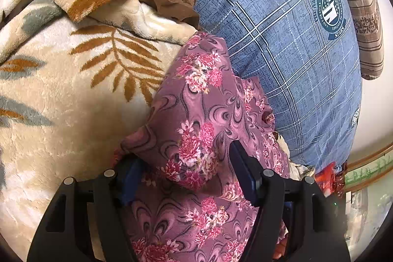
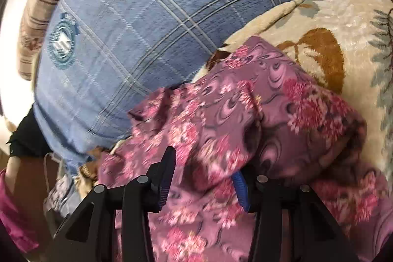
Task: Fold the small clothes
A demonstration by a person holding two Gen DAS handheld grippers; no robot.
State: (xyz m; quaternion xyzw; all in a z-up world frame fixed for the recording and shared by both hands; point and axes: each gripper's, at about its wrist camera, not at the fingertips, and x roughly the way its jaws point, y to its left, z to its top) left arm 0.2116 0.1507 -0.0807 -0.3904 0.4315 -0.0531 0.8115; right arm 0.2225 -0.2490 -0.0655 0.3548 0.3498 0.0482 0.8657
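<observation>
Floral garment [image 1: 196, 114] lies bunched on the leaf-print blanket [image 1: 61, 80]. Left hand-held gripper [image 1: 181, 163] clamped on garment fold; right hand-held gripper [image 2: 203, 178] apart, garment between its jaws.

floral garment [image 1: 196, 100]: mauve-purple fabric, pink flower clusters and dark swirl print. Crumpled, bunched into loose folds, not flat. Lies near side of the scene, straddling the seam between the cream leaf-print blanket [image 1: 61, 90] and the blue plaid bedding [image 1: 282, 41]. Right wrist view blurred, same garment [image 2: 245, 119].
</observation>
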